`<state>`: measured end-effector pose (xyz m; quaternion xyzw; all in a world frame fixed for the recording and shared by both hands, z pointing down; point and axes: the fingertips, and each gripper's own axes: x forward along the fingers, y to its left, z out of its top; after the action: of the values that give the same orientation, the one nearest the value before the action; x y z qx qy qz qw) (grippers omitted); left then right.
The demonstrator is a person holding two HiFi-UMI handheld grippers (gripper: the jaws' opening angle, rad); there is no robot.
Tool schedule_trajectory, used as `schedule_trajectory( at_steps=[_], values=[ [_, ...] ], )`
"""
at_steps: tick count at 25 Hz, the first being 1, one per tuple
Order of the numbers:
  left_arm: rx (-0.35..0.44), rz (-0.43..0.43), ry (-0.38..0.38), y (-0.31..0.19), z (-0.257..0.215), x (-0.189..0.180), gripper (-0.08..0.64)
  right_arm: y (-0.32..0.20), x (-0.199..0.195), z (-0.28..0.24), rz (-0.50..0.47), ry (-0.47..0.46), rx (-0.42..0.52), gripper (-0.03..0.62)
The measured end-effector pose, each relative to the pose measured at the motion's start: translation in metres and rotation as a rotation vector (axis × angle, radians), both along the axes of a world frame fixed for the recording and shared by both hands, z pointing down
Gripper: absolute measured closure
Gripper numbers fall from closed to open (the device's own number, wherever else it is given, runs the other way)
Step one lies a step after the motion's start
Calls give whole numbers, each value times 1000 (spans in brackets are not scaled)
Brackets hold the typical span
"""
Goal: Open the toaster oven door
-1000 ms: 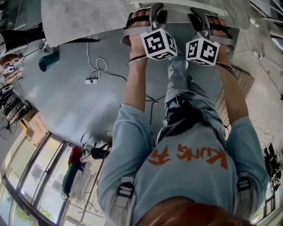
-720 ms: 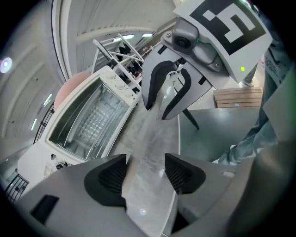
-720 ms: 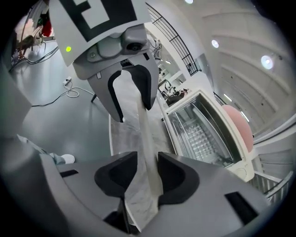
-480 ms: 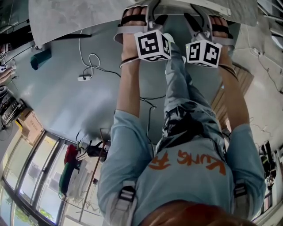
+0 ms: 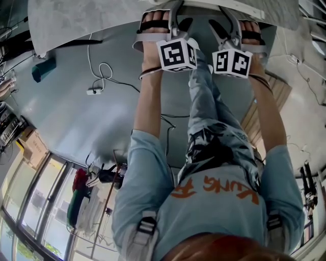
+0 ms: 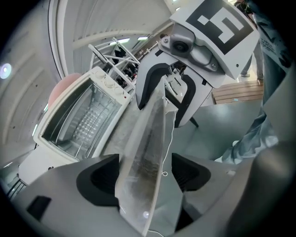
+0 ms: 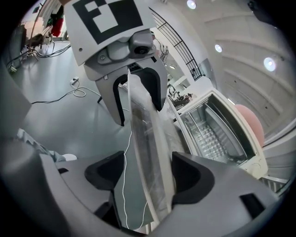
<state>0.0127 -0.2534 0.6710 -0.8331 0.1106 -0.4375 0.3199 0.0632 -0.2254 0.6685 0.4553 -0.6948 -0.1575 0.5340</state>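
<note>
The white toaster oven (image 6: 78, 120) stands with its door (image 6: 145, 148) swung down and its metal inside bare; the right gripper view shows the oven (image 7: 217, 134) too. The glass door's edge runs between the jaws of both grippers. My left gripper (image 6: 143, 176) has its jaws opening, with a gap beside the door at the right pad. My right gripper (image 7: 149, 178) is also opening around the door (image 7: 148, 152), its pads not pressing. In the head view both grippers, left (image 5: 175, 12) and right (image 5: 232, 23), reach side by side to the door's white edge (image 5: 224, 7).
A marble tabletop (image 5: 76, 23) bears the oven. On the grey floor lie a white cable with a power strip (image 5: 92, 92) and a teal object (image 5: 42, 69). A wooden bench (image 5: 260, 114) stands at the right. A pink round thing (image 6: 62, 85) sits behind the oven.
Both grippers have shifted slightly up and to the left in the head view, staying side by side at the door's edge. The view has tilted a little.
</note>
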Motion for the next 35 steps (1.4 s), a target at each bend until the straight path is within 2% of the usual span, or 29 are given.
schedule_trajectory(
  at_steps=[5,12,15,18,20,25,29,35],
  values=[
    [32,-12,7,-1,10,-1,221,-1,-2,9,10,24,12,278],
    [88,-8,-50,-1,26,-4,206,4,-4,22,14,44,-17,261],
    [59,-18,-64,3,26,-4,204,6,-3,19,25,34,-29,266],
    [-11,-40,-47,10,20,-7,206,11,-4,13,56,-11,-17,330],
    [-49,-55,14,14,13,-8,207,12,-6,8,89,-64,15,349],
    [-183,-215,311,20,-37,-6,247,21,-6,-25,166,-187,50,411],
    [-213,-307,486,12,-82,-5,371,19,5,-60,237,-275,116,465],
    [-263,-454,697,7,-143,-16,535,24,18,-116,333,-397,204,556]
  ],
)
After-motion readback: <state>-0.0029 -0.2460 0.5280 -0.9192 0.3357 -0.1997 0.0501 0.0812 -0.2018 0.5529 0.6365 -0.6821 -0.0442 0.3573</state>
